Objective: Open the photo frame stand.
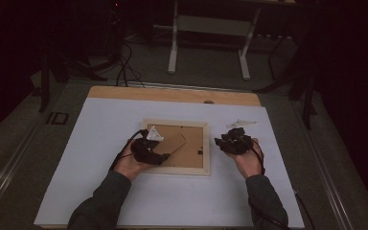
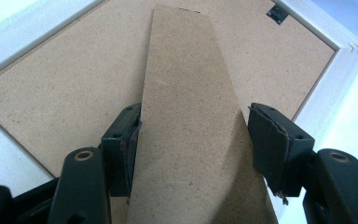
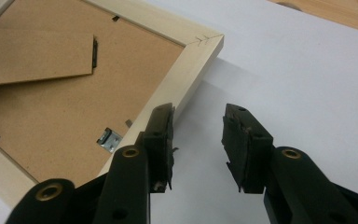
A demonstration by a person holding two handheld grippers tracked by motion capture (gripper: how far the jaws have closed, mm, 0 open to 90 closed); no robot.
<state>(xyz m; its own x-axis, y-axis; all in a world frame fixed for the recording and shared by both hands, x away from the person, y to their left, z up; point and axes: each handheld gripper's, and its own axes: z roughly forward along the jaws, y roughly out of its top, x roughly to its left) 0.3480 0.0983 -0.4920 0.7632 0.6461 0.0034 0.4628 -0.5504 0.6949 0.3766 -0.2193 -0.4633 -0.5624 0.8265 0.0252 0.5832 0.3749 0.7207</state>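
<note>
Left tongs straddle stand, jaws at its long edges, clamping not confirmable. Stand runs lengthwise away from tongs across frame back. Frame lies face-down on counter. Right tongs released, empty, just beside frame's right rail.

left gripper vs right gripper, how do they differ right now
The left gripper has the picture frame's fold-out cardboard stand between its fingers; the right gripper has nothing between its fingers. The left gripper sits over the frame's brown backing; the right gripper sits beside the frame's right edge, over the white sheet. Both are black, hand-held and two-fingered.
</note>
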